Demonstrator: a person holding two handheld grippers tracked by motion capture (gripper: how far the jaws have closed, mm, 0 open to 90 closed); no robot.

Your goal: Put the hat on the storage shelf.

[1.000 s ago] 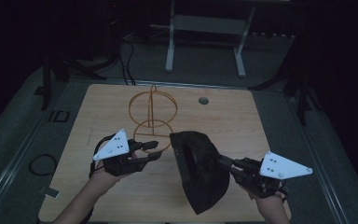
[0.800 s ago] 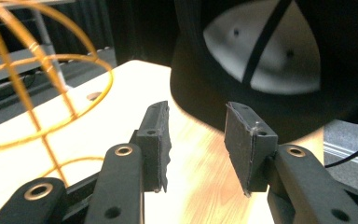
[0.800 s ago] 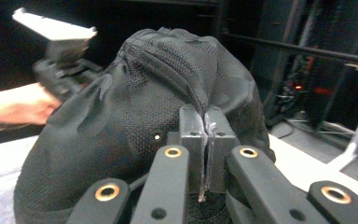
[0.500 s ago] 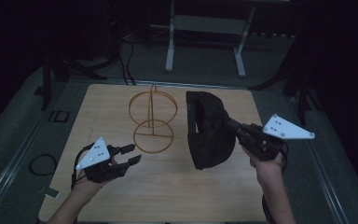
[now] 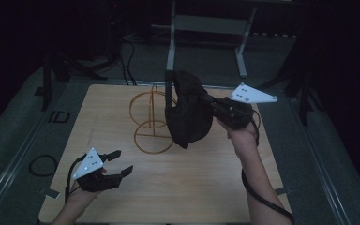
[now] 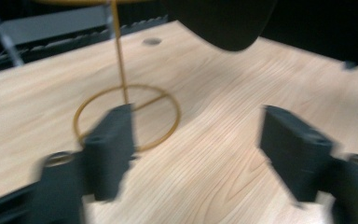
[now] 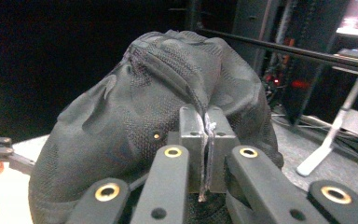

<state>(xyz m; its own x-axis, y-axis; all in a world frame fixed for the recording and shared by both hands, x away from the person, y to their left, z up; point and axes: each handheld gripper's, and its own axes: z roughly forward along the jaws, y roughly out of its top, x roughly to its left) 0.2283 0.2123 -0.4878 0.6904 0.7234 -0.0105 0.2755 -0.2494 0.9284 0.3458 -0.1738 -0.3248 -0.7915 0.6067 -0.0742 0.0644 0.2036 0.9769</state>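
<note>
A black fabric cap point(image 5: 187, 110) hangs in the air above the far middle of the wooden table point(image 5: 206, 187), with my right gripper point(image 5: 205, 101) shut on its edge. In the right gripper view the jaws point(image 7: 207, 140) pinch a fold of the cap point(image 7: 135, 116). A gold wire stand point(image 5: 152, 124) rises just left of the cap, which partly covers its right side. My left gripper point(image 5: 123, 161) hovers low at the near left of the table. Its jaws have just been opening and stand open point(image 6: 200, 140) with nothing between them, aimed at the stand's base ring point(image 6: 126, 116).
A grey metal frame point(image 5: 206, 23) stands on the floor beyond the table. A dark cable loop point(image 5: 40, 164) lies on the floor at the left. A small dark disc point(image 6: 151, 42) sits on the table's far part.
The right gripper has carried the cap up and away from the near edge to beside the wire stand. The left gripper has drawn back toward the near left corner, sunk, and opened.
</note>
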